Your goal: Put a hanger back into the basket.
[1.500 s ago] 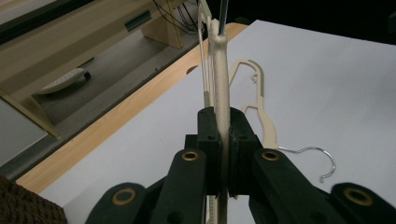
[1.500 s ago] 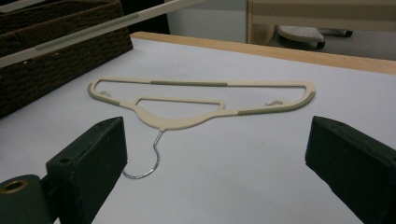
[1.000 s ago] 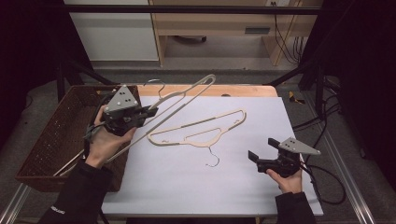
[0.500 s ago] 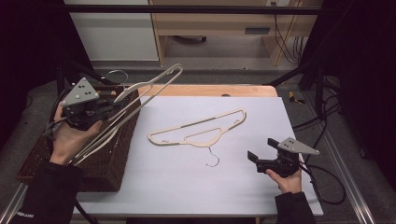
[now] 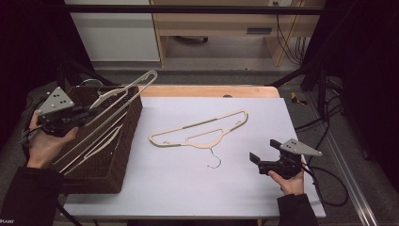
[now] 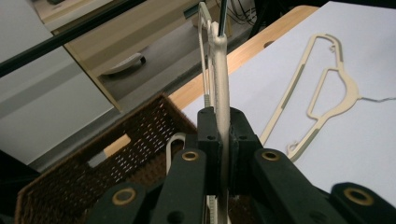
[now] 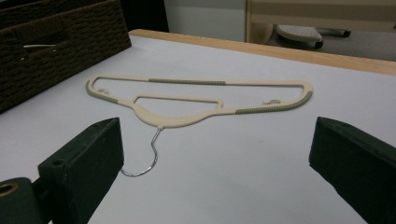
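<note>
hanger (image 6: 221,88) clamped by left gripper (image 6: 222,140) fingers over the basket (image 5: 108,165).

Cream hanger (image 5: 200,132) with grey-green ribbed strips and a silver wire hook, on a pale lavender-white table cover (image 5: 188,188). At nine o'clock, a dark brown woven basket (image 5: 120,155). A second cream hanger (image 6: 220,79) sits between black jaws. Table edge (image 5: 211,91) at twelve o'clock: light wood.
</note>
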`<state>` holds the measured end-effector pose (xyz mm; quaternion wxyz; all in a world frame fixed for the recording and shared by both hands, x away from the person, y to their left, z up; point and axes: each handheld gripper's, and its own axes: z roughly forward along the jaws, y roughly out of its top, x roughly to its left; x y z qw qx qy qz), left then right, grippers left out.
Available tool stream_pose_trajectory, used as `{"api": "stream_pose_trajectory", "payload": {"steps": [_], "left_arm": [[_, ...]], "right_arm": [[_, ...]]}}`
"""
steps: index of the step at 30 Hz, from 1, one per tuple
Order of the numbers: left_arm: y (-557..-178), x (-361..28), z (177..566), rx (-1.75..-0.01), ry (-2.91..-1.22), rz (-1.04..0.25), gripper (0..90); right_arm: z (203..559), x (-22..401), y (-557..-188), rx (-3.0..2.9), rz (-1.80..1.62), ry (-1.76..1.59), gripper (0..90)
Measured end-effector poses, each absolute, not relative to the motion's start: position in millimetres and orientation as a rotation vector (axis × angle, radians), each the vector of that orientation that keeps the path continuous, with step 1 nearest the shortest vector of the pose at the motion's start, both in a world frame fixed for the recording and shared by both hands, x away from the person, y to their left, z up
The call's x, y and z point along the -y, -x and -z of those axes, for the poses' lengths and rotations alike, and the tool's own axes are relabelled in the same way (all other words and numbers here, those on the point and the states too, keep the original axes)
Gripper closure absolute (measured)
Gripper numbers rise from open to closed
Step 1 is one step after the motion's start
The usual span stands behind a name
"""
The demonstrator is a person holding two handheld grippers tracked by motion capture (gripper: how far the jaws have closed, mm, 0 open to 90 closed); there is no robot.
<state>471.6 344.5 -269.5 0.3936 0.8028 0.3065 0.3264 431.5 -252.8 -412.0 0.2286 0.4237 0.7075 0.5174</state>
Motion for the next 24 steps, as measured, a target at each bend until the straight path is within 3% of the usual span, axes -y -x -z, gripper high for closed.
{"api": "stream_pose_trajectory", "payload": {"steps": [24], "left_arm": [[-480.9, -410.7, 328.2, -0.968, -2.074, -0.857, 85.8]], "right_arm": [[413.0, 251.2, -431.4, -1.973, -1.413, -1.162, 2.8]]}}
